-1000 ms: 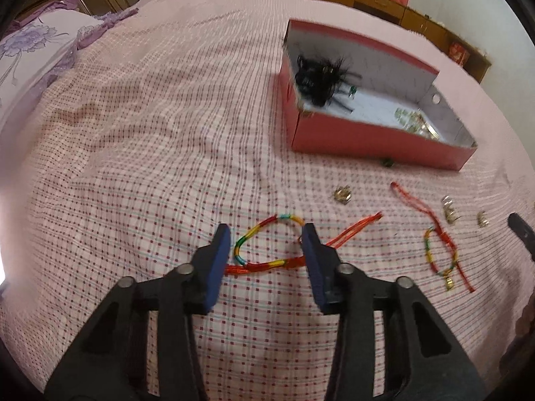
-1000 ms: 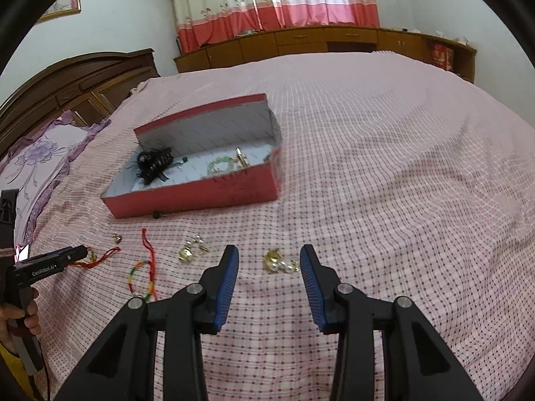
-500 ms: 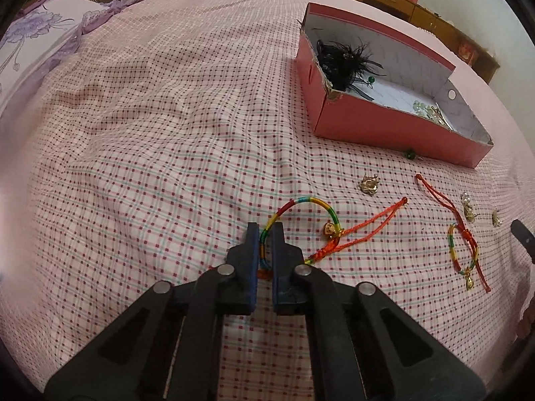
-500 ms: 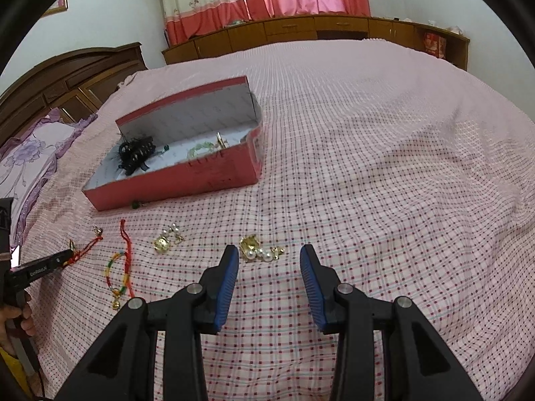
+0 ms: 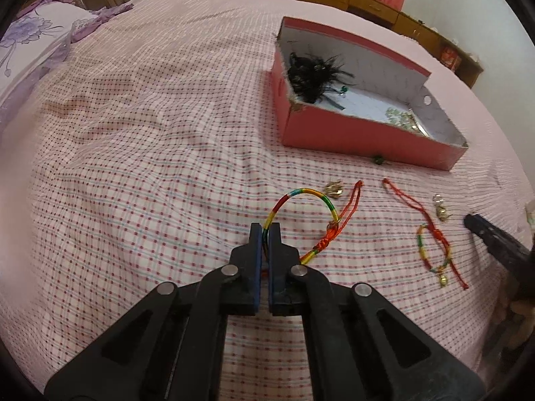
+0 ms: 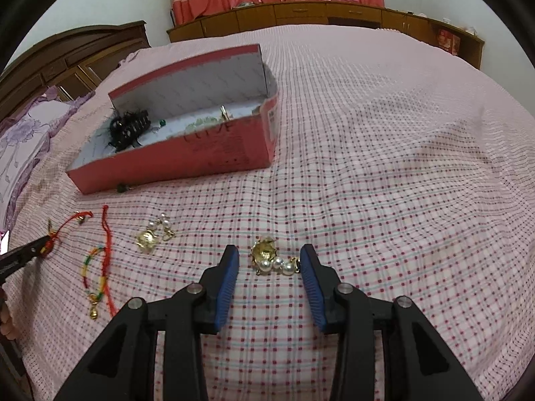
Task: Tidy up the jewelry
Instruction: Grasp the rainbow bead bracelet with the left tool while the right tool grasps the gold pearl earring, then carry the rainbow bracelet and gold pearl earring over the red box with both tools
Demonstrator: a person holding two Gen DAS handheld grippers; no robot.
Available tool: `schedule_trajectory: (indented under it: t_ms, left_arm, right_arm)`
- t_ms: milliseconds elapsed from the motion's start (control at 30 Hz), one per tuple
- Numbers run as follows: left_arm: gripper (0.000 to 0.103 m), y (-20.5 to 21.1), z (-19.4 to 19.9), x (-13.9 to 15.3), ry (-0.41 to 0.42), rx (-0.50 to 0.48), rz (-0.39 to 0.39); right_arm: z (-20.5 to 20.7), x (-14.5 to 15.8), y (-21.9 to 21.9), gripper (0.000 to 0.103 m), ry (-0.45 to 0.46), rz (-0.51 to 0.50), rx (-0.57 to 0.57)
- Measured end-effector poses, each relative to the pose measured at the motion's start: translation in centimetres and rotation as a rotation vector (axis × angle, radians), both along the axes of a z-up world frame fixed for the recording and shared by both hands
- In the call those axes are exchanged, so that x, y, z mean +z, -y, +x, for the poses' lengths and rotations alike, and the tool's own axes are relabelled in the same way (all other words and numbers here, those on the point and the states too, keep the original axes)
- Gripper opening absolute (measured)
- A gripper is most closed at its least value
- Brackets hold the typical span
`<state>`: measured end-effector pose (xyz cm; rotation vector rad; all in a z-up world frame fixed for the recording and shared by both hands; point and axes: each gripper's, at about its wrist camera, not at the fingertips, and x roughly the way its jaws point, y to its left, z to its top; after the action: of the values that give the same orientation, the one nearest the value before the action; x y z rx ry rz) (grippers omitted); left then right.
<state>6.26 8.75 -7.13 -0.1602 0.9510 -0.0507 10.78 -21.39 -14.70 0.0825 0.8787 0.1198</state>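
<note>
Left tongs [image 5: 266,230] clamped on the rainbow cord bracelet [image 5: 302,197] — its loop arches up off the checked bedsheet [image 5: 150,167], red tail trailing right. Right tongs [image 6: 270,260] spread wide, straddling a gold-and-pearl brooch [image 6: 272,259] lying on the bed. Red shoebox [image 6: 207,153] stands further back, black feathered hair clip [image 6: 128,128] inside at its left end — second cord bracelet [image 6: 97,274] and pearl earrings [image 6: 155,235] lie loose between.

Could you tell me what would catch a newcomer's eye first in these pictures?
Probably the red box, open on the checked bedspread with a black feathery clip inside. Next, the left gripper shut on a rainbow cord bracelet, and the open right gripper flanking a gold pearl earring.
</note>
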Motion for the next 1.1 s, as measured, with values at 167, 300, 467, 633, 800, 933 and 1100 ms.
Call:
schedule_trajectory:
  t_ms: [167, 300, 467, 633, 800, 933, 1100]
  left_arm:
    - [0.0, 0.4, -0.5, 0.6, 0.019, -0.009, -0.026]
    - [0.0, 1.1, -0.6, 1.3, 0.035, -0.018, -0.037]
    - [0.0, 1.8, -1.1, 2.3, 0.06, -0.027, -0.048]
    - [0.0, 2.4, -1.8, 3.1, 0.083, -0.039, -0.057]
    - [0.0, 3.1, -2.0, 3.8, 0.106, -0.045, -0.057]
    - [0.0, 3.2, -2.5, 4.3, 0.122, -0.042, -0.058]
    - [0.0, 3.6, -2.6, 5.3, 0.152, -0.037, -0.053]
  right_arm:
    - [0.0, -0.3, 0.4, 0.022, 0.0, 0.013, -0.006]
    - [-0.7, 0.0, 0.9, 0.014, 0.016, 0.021, -0.003]
    - [-1.8, 1.0, 0.8, 0.014, 0.057, 0.035, 0.014]
    - [-3.0, 2.4, 0.5, 0.014, 0.093, 0.052, 0.028]
    - [-3.9, 3.7, 0.1, 0.014, 0.124, 0.074, 0.035]
    - [-4.6, 4.9, -0.3, 0.014, 0.159, 0.077, 0.048]
    - [-4.8, 6.5, -1.1, 0.014, 0.202, 0.088, 0.071]
